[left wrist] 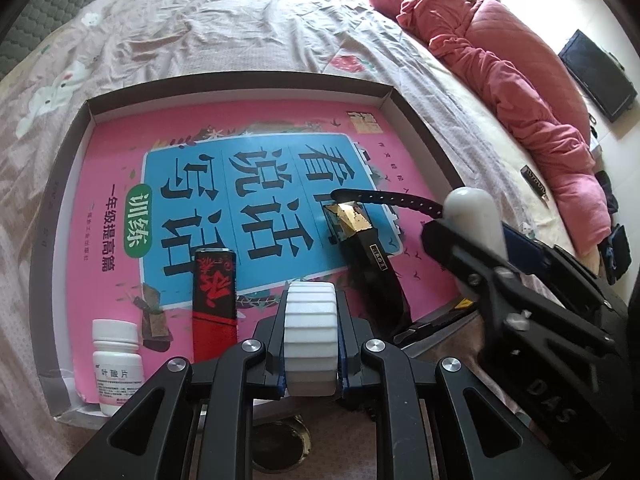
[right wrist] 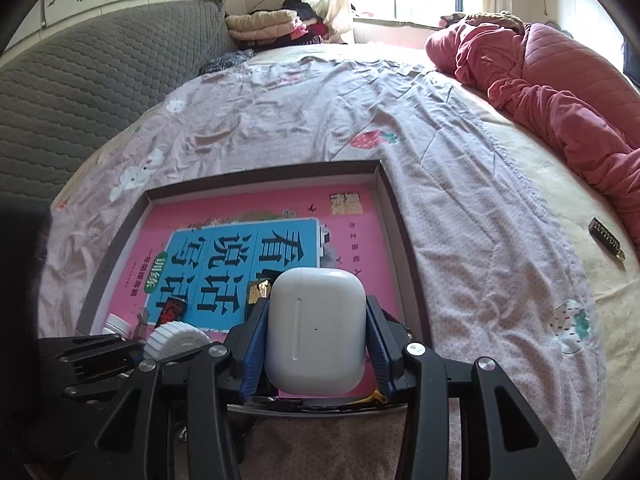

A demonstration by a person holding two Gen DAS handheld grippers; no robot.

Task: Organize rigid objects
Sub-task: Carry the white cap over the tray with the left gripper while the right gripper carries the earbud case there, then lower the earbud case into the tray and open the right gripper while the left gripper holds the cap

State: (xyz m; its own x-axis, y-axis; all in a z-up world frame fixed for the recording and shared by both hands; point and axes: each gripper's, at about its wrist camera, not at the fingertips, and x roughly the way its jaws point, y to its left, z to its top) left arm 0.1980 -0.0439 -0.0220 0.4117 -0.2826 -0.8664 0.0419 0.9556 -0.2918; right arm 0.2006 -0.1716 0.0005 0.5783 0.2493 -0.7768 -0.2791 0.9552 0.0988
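A shallow grey box (left wrist: pixel 60 184) on the bed holds a pink book (left wrist: pixel 120 168). On the book lie a black watch (left wrist: pixel 360 232), a red and black lighter (left wrist: pixel 214 300) and a white pill bottle (left wrist: pixel 116 360). My left gripper (left wrist: pixel 310 340) is shut on a white ribbed round object (left wrist: pixel 310 320), held over the box's near edge. My right gripper (right wrist: pixel 316 336) is shut on a white earbuds case (right wrist: pixel 316 328) over the box's near right part; it also shows in the left wrist view (left wrist: pixel 472 216). The box (right wrist: pixel 392 216) and book (right wrist: pixel 360 240) show in the right wrist view.
A pink quilted blanket (left wrist: pixel 500 80) is bunched along the bed's right side. A small dark tag (right wrist: pixel 608 240) lies on the sheet to the right of the box. A grey headboard (right wrist: pixel 80 100) stands on the left, folded clothes (right wrist: pixel 264 24) at the far end.
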